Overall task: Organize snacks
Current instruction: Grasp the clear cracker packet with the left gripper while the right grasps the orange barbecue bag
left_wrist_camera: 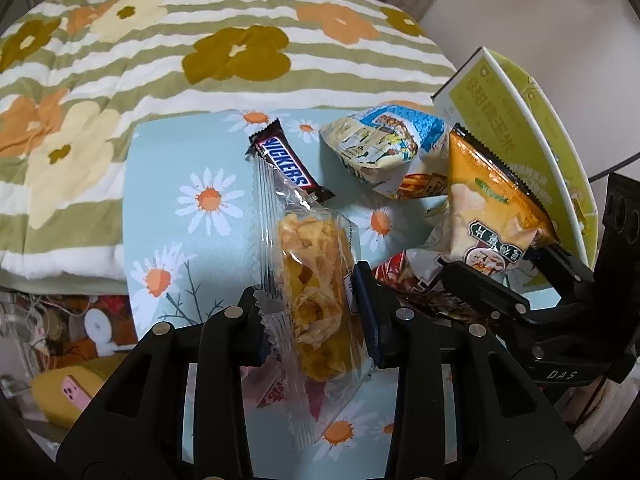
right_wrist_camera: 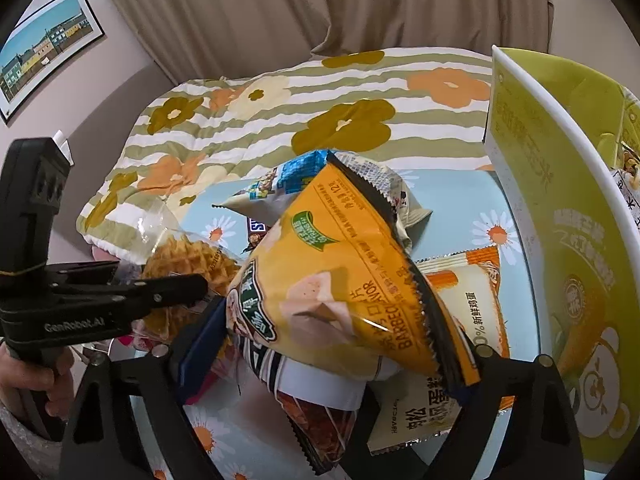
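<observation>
Left gripper [left_wrist_camera: 316, 316] is clenched on a clear waffle pack [left_wrist_camera: 316, 280], pads pressing its two long sides at mid-length; the pack hangs just above the desk [left_wrist_camera: 160, 184]. Judged light and fragile: the crisp contents would crush under a hard squeeze, and the film is slippery, so the mid-body hold is sound if pressure stays modest.

Right gripper [right_wrist_camera: 332, 364] has an orange crisp bag [right_wrist_camera: 352, 264] between its pads, lifted over the pile; the jaws stand wide, and the right pad meets the bag's serrated edge. I cannot tell whether the left pad presses it, so a firm grasp is unconfirmed. Bag judged light, puffy and soft; a hold on the sealed seam would slip less than one on the inflated body.

Beyond the waffle pack lie a Snickers bar [left_wrist_camera: 290, 168] and a blue-and-white pouch [left_wrist_camera: 384, 144]. A yellow box [right_wrist_camera: 560, 240] stands open at the right, near the crisp bag. Behind the desk is a bed with a flowered quilt [left_wrist_camera: 160, 60].
</observation>
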A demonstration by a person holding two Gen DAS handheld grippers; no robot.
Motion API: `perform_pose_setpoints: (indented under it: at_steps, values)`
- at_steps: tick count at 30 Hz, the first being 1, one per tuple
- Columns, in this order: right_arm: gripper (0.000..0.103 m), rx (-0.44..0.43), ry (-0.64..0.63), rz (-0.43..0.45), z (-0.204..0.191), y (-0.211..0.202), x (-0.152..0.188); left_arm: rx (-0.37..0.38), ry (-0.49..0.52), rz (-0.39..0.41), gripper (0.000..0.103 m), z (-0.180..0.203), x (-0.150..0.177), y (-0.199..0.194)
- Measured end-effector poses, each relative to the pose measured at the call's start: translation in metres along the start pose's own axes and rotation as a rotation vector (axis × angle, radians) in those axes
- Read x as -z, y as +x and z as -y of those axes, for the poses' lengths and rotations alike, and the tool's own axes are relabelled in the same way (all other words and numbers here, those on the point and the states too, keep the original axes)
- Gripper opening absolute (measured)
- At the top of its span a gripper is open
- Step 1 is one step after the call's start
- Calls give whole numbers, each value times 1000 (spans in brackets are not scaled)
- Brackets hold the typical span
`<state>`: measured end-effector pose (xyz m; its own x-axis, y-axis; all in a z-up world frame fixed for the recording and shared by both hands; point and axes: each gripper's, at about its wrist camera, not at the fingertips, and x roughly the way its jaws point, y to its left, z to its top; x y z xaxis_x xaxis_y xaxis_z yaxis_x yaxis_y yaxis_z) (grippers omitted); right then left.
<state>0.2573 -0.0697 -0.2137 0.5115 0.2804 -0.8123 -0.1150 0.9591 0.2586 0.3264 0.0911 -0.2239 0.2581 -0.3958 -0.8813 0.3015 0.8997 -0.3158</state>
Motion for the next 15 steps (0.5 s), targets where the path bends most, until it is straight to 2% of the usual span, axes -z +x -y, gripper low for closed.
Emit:
perform_pose_setpoints:
  at_steps: [4,15]
  values:
    - [80,-5,-6,2,1,-4,1,10,-7,10,31,3,1,-4]
    - [79,-17,-4,47,3,-33,4,14,-11,60,31,14,5,-29]
